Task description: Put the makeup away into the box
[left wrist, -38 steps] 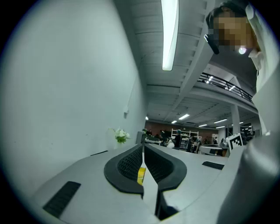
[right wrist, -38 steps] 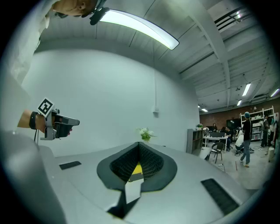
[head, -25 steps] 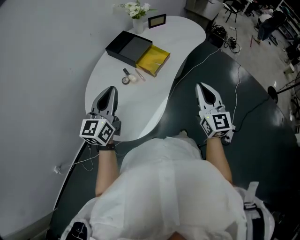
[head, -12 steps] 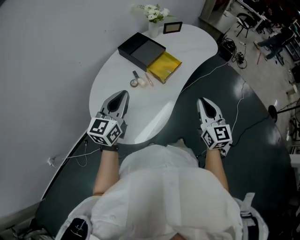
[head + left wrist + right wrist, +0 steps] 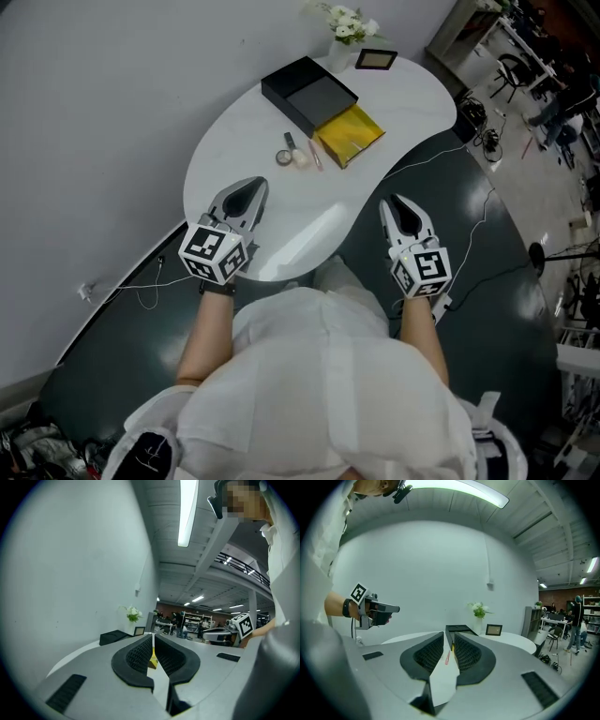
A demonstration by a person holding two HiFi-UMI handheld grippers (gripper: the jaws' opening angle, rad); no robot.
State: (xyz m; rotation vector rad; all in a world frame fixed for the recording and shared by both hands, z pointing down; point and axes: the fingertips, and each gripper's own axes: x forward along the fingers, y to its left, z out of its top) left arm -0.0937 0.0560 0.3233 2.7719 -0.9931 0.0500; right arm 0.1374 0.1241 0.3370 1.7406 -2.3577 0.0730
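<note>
Makeup [image 5: 300,157] lies far-right of L gripper [image 5: 256,185], the nearer one, clenched empty; R gripper [image 5: 394,202] jaws just cracked open, empty.

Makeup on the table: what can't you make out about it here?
- Makeup pieces: head view, too small to tell what each is.
- Left gripper view: the left tool hides them.
- Black box: left gripper view, side-on, its wall hides the inside.
</note>
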